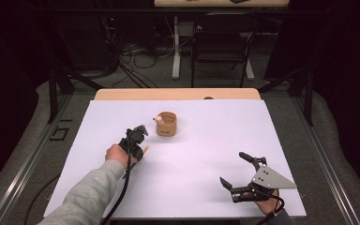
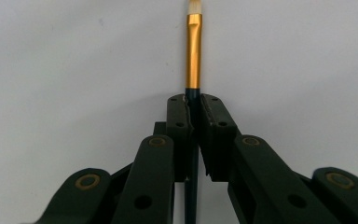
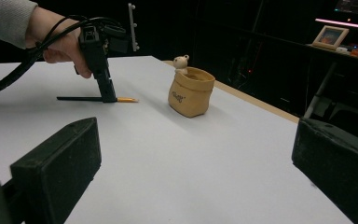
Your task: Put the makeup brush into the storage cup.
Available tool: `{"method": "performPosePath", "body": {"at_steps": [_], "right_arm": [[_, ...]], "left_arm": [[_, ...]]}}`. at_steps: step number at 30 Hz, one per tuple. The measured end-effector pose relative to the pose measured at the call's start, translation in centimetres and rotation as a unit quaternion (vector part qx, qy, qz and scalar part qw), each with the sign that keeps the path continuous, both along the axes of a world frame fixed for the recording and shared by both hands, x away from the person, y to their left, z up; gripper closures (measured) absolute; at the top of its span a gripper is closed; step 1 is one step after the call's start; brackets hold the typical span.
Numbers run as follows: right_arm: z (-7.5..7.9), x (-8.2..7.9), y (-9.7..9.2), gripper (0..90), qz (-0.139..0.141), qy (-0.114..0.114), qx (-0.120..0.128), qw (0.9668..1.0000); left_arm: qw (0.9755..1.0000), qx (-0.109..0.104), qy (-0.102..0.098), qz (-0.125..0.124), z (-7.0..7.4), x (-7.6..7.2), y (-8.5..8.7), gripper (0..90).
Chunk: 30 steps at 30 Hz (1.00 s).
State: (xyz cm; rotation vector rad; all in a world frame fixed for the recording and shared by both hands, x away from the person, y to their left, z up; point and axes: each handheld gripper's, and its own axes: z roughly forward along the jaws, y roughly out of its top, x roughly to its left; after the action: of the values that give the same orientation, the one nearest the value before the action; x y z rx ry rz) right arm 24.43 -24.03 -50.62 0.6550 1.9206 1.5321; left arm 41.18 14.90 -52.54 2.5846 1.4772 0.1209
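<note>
A paintbrush (image 2: 194, 56) with a dark handle, gold ferrule and pale bristles lies flat on the white table sheet (image 1: 192, 187). My left gripper (image 2: 194, 107) points down and is shut on its handle just behind the ferrule. From above, the left gripper (image 1: 140, 151) is at mid-left with the brush tip (image 1: 146, 149) poking out to its right. A tan sack-shaped pot (image 1: 166, 124) with a small bear figure on its rim stands just beyond. My right gripper (image 1: 232, 168) rests near the front right, open and with nothing between its jaws. It looks toward the pot (image 3: 191, 93), the brush (image 3: 74, 98) and the left gripper (image 3: 108, 97).
The table's wooden far edge (image 1: 178, 93) shows past the sheet. Behind it stand a black chair (image 1: 222, 42) and a white desk leg among floor cables. Dark framing runs along both sides of the table.
</note>
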Motion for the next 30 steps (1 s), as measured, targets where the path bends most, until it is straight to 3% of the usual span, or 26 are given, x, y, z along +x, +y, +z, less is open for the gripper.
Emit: {"method": "performPosePath", "body": {"at_steps": [3, 5, 12, 19, 24, 30], "right_arm": [[0.0, 0.0, 0.0, 0.7, -0.001, -0.006, 0.005, 1.0], [0.0, 0.0, 0.0, 0.7, -0.002, -0.007, 0.004, 1.0], [0.0, 0.0, 0.0, 0.7, -0.002, -0.007, 0.0, 1.0], [0.0, -0.1, -0.1, 0.7, -0.002, -0.005, 0.0, 1.0], [0.0, 0.0, -0.1, 0.7, -0.003, -0.007, 0.003, 1.0], [0.0, 0.1, -0.1, 0.7, -0.004, -0.001, 0.004, 1.0]], "left_arm": [[0.9999, -0.01, -0.005, -0.004, 0.0, -0.1, 0.4, 83.2], [0.9997, -0.013, -0.021, -0.001, 0.1, -0.3, 0.5, 83.2], [0.9969, -0.041, -0.066, -0.008, 1.4, -1.2, 1.1, 83.1], [0.9941, -0.06, -0.09, -0.013, 2.2, -1.8, 1.7, 83.1], [0.9906, -0.074, -0.112, -0.025, 2.7, -2.4, 1.5, 83.1], [0.9848, -0.089, -0.145, -0.037, 3.2, -3.0, 1.4, 83.2]]}}
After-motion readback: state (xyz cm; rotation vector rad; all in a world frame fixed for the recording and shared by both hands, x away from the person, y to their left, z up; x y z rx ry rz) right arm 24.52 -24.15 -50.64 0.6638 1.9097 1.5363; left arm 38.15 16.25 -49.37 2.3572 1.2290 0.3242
